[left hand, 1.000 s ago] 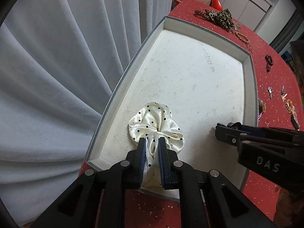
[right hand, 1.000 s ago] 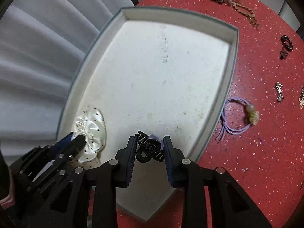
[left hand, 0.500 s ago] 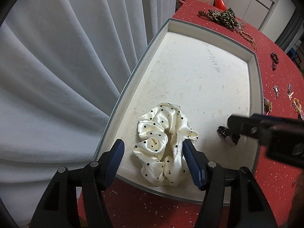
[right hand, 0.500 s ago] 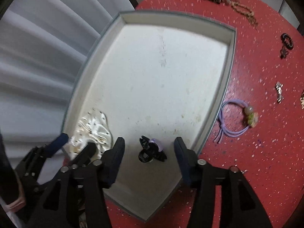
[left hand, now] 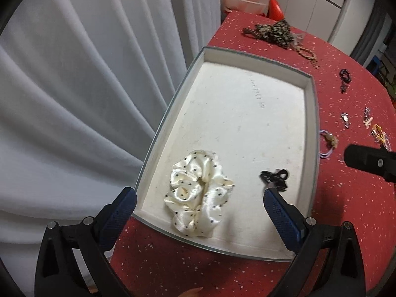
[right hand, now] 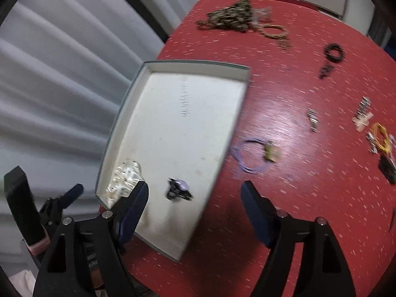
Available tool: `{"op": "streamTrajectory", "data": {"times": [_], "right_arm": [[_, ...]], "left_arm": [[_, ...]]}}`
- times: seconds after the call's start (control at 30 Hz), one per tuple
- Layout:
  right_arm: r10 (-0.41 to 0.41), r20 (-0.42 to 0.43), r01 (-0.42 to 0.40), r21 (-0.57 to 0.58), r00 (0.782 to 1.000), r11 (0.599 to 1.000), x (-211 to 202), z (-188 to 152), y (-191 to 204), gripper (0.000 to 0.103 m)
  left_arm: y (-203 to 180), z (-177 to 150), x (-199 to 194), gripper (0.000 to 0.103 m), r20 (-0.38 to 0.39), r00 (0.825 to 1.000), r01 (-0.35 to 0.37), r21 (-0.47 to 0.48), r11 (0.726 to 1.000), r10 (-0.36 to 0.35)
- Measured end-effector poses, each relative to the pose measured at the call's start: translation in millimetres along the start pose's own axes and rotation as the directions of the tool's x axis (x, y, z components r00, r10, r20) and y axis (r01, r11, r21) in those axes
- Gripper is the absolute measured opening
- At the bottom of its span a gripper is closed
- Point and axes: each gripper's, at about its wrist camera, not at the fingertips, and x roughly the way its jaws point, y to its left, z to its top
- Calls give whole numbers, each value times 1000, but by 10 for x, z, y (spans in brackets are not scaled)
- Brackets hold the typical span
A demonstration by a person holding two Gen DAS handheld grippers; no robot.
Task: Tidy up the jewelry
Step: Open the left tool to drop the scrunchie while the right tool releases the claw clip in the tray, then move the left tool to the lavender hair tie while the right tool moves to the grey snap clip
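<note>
A cream polka-dot scrunchie [left hand: 198, 193] lies in the near left corner of the white tray [left hand: 313, 113]; it also shows in the right wrist view [right hand: 125, 175]. A black hair clip [left hand: 274, 177] lies to its right in the tray, also in the right wrist view [right hand: 178, 189]. My left gripper [left hand: 198, 205] is open and empty, raised above the scrunchie. My right gripper [right hand: 195, 203] is open and empty, above the tray's near right edge [right hand: 222, 153].
On the red table right of the tray lie a purple hair tie [right hand: 252, 156], a black bracelet [right hand: 334, 52], small clips [right hand: 313, 118] and a yellow piece [right hand: 380, 136]. A leopard-print pile [left hand: 274, 31] lies beyond the tray. White curtain [left hand: 74, 86] hangs at the left.
Both grippers opened and let go: the scrunchie and the black clip now lie in the tray. Both grippers pulled back and up, and the right one swung to the right.
</note>
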Motion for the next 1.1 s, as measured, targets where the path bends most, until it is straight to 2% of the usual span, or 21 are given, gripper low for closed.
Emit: {"op": "streamTrajectory", "data": {"times": [0.37, 0.63, 0.73, 0.93, 1.1], "right_arm": [[-69, 22, 65, 155, 997, 986, -302, -316, -805, 87], [-118, 39, 109, 186, 992, 976, -453, -569, -1238, 88], [-121, 12, 115, 213, 993, 970, -491, -656, -1406, 88], [-166, -26, 166, 291, 986, 942, -577, -784, -1841, 88], [-209, -34, 207, 350, 977, 914, -666, -920, -2204, 88]], "left_arm": [[-647, 114, -317, 103, 12, 997, 79, 130, 988, -81], [-1179, 107, -368, 103, -20, 989, 150, 215, 965, -149], [-1367, 80, -393, 103, -29, 985, 171, 241, 955, -169], [-1706, 34, -400, 103, -52, 977, 212, 265, 941, -205], [-1912, 49, -293, 103, -77, 973, 230, 245, 942, -218]]}}
